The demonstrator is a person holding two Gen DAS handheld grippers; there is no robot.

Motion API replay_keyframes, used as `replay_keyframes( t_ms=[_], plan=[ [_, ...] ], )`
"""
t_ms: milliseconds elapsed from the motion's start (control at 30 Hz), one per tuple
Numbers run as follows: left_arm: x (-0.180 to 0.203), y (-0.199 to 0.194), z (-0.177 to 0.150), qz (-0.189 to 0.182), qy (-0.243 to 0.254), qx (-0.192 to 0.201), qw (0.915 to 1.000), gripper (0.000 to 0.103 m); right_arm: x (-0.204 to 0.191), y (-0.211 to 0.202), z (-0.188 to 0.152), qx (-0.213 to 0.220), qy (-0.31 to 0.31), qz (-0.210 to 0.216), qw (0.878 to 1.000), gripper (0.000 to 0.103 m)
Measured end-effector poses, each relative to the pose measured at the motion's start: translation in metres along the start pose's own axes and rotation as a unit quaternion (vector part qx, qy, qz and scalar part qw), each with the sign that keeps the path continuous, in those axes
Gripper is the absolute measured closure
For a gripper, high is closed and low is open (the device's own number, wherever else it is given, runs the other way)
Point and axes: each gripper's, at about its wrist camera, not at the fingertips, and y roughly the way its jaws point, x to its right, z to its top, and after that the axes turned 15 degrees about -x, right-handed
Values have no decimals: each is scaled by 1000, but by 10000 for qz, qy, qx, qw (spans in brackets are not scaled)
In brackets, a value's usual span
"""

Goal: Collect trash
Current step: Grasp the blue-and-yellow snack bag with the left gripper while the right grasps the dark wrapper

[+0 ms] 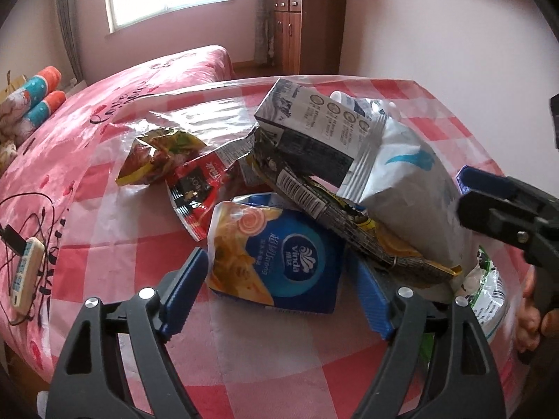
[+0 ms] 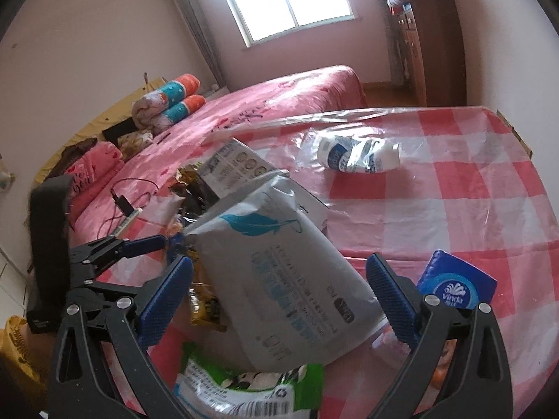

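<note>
Both sets of jaws stand spread, gripping nothing: the left gripper (image 1: 276, 300) straddles the blue Vinda pack (image 1: 279, 255), the right gripper (image 2: 279, 300) brackets the grey pouch (image 2: 279, 279), probably to gather the heaped wrappers on the checked tablecloth (image 2: 454, 188).

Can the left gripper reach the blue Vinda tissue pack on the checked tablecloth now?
Probably yes: the left gripper stands open with the blue Vinda tissue pack lying between its fingers, uncovered on the near side.

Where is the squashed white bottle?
The squashed white bottle lies alone on the checked tablecloth, in the right wrist view, beyond the grey bag.
</note>
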Motion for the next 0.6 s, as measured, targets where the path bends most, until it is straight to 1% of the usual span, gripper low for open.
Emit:
replay_keyframes(
  t_ms=[200, 333, 400, 500, 600],
  plan=[
    [-3, -1, -3, -137, -159, 60, 9998, 32, 7, 17, 8, -254, 121, -101, 9996, 5],
    [-6, -1, -6, -212, -309, 37, 9993, 38, 5, 21, 10, -352, 36, -168, 9992, 5],
    [-8, -2, -7, -247, -384, 23, 9990, 42, 2, 24, 11, -417, -54, -215, 9989, 5],
    [-14, -3, -11, -284, -527, 21, 9982, 46, -3, 27, 10, -474, -179, -287, 9983, 5],
    [-19, -5, -15, -317, -623, 27, 9975, 48, -5, 28, 10, -529, -262, -270, 9979, 4]
  ],
)
